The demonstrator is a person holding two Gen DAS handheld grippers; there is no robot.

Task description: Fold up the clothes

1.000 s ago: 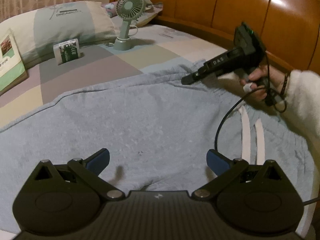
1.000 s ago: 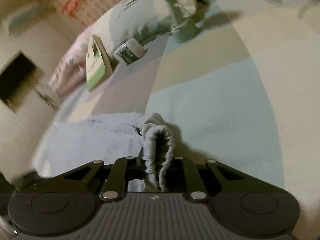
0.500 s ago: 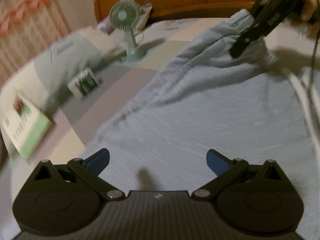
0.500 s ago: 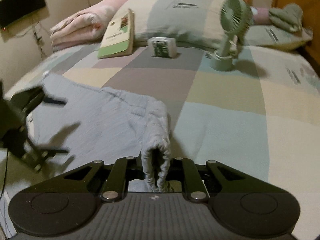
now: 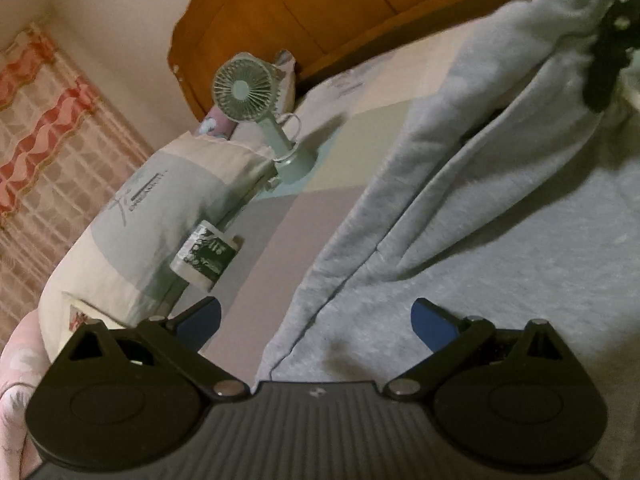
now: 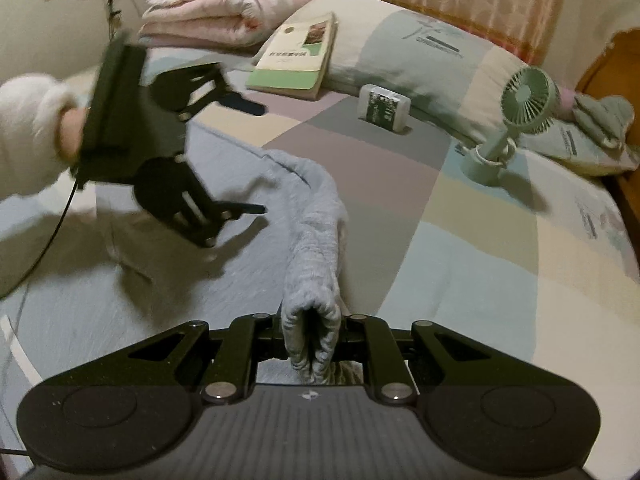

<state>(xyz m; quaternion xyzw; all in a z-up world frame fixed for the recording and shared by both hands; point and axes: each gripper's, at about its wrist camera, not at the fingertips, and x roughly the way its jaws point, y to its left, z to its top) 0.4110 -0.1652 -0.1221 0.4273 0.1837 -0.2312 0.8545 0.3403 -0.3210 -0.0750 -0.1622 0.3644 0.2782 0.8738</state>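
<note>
Light blue-grey sweatpants (image 5: 500,240) lie spread on the bed. My right gripper (image 6: 312,344) is shut on a bunched edge of the sweatpants (image 6: 316,240) and lifts it, so a ridge of cloth runs up from the bed. In the left wrist view the right gripper (image 5: 608,40) shows at the top right with the raised cloth hanging from it. My left gripper (image 5: 316,320) is open and empty, just above the left edge of the sweatpants. It also shows in the right wrist view (image 6: 256,156), open, hovering over the cloth.
A green desk fan (image 6: 516,120), a small white-green packet (image 6: 384,108), a book (image 6: 300,56), a pillow (image 6: 424,40) and a folded pink blanket (image 6: 224,12) sit along the bed's far side. A wooden headboard (image 5: 360,12) stands behind. The patchwork sheet (image 6: 480,260) lies to the right.
My right gripper has lifted the gathered cloth and carried it over the pants. My left gripper has swung left toward the garment's edge, still open.
</note>
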